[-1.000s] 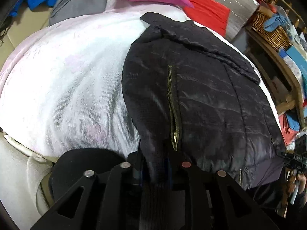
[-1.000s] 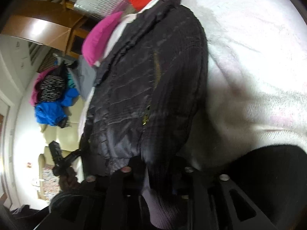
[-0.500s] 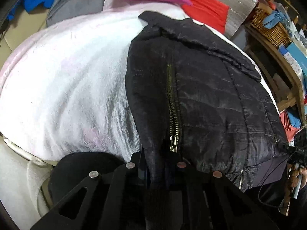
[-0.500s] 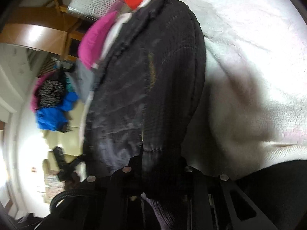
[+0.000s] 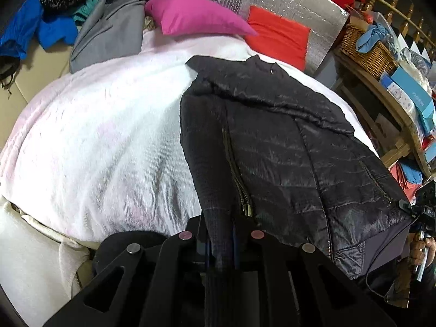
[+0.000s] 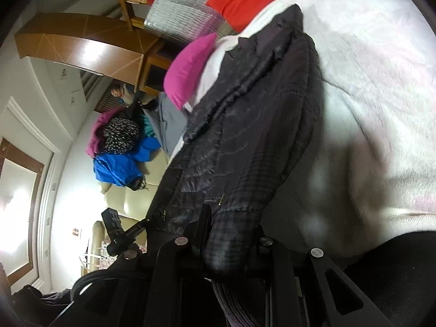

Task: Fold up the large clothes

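A black quilted jacket [image 5: 286, 141] lies on a white blanket [image 5: 95, 141], collar at the far end, its brass zipper [image 5: 239, 182] running toward me. My left gripper [image 5: 221, 234] is shut on the jacket's near hem beside the zipper pull, and the fabric rises into its jaws. In the right wrist view the same jacket [image 6: 245, 125] stretches away, and my right gripper [image 6: 231, 234] is shut on the ribbed hem at the other bottom corner. That gripper [image 5: 422, 209] also shows at the right edge of the left wrist view, held by a hand.
A pink pillow [image 5: 196, 16], a red cushion [image 5: 275, 38] and a grey garment [image 5: 109, 32] lie at the blanket's far end. A wooden shelf with a wicker basket [image 5: 365, 46] and boxes stands on the right. Blue clothes [image 6: 120, 166] are piled on a cream sofa.
Both grippers closed on the jacket's hem and rose, lifting the near edge off the blanket. More of the room's far end has come into view.
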Motion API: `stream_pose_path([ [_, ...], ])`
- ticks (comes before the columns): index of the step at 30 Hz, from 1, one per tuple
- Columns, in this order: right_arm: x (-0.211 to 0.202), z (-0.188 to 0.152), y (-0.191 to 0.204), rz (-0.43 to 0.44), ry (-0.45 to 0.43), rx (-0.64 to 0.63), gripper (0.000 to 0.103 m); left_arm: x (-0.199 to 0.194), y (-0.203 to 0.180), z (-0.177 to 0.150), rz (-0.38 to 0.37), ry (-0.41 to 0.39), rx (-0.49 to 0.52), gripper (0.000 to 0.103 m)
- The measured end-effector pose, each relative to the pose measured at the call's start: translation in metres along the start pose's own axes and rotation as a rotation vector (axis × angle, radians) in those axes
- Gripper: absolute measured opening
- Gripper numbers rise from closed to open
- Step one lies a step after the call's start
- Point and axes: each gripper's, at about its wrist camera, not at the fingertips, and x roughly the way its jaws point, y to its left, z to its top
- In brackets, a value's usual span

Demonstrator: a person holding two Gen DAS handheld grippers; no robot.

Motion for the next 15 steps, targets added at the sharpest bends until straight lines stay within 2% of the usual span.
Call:
stream_pose_path([
  [15, -0.008, 0.034, 0.031, 0.067, -0.066, -0.078, 0.019, -0.020, -0.011, 0.044, -0.026, -0.112, 0.011, 0.012],
])
